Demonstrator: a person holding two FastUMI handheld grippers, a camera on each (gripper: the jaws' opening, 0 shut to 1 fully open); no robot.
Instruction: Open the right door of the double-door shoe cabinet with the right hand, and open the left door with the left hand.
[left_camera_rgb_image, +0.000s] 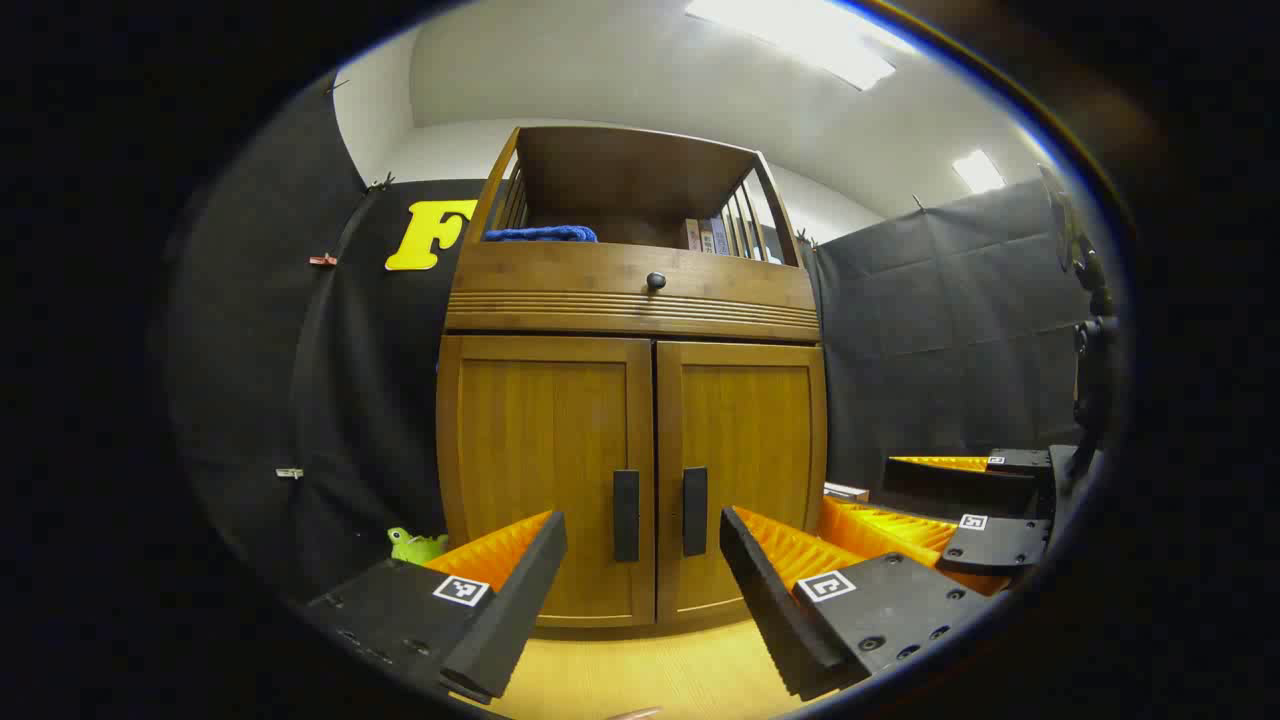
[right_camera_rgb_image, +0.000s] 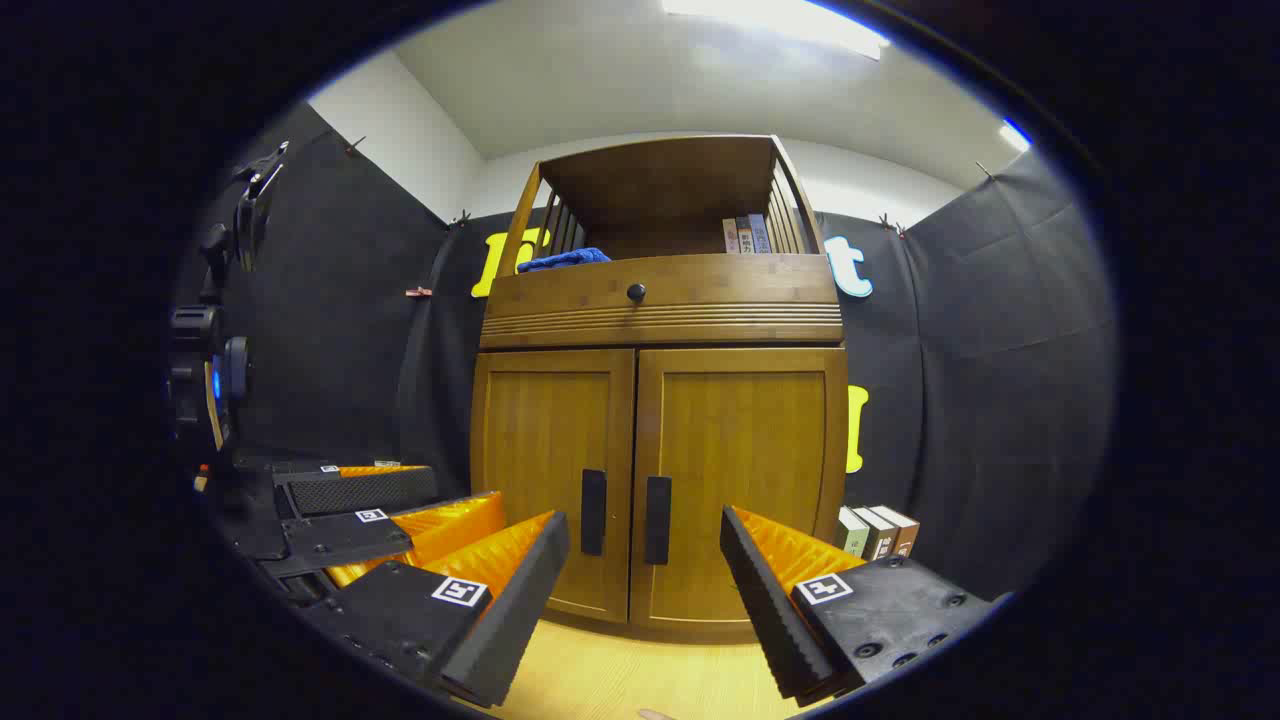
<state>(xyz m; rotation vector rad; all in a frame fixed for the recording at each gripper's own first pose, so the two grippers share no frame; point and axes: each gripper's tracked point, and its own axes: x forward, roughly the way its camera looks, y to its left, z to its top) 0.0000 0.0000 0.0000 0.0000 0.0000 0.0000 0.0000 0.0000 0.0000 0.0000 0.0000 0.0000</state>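
The shoe cabinet (right_camera_rgb_image: 660, 480) stands straight ahead of both claws, against the black booth wall, and its two doors are shut. The right door (right_camera_rgb_image: 745, 480) and the left door (right_camera_rgb_image: 555, 470) meet at the middle seam, and each carries a dark vertical handle just beside that seam: the right handle (right_camera_rgb_image: 657, 520) and the left handle (right_camera_rgb_image: 593, 512). Their long axis is upright, so a claw must come with its fingers side by side to take one across its width.

In the right gripper view, the right claw (right_camera_rgb_image: 645, 590) is wide open and holds nothing. The right handle lies almost exactly between its fingers, a little above the tips and farther away; the claw is still apart from the door. By my judgement it needs only to go forward, with a small lift.

In the left gripper view, the left claw (left_camera_rgb_image: 645, 590) is also wide open and empty. The left handle (left_camera_rgb_image: 626, 515) lies ahead, slightly to the left of the centre line, and the right handle (left_camera_rgb_image: 695, 510) slightly to the right, so a small shift to the left is needed before this claw closes. In this view the right claw (left_camera_rgb_image: 950, 510) shows at the right side, open, at about the same depth; neither seems clearly nearer to the cabinet.

Above the doors is a drawer with a round knob (right_camera_rgb_image: 636, 292), and on the open shelf lie a blue cloth (right_camera_rgb_image: 565, 259) and some books (right_camera_rgb_image: 748, 234). More books (right_camera_rgb_image: 876, 530) stand to the right of the cabinet, and a green toy (left_camera_rgb_image: 415, 546) lies at its left. The floor (right_camera_rgb_image: 640, 670) is light wood.
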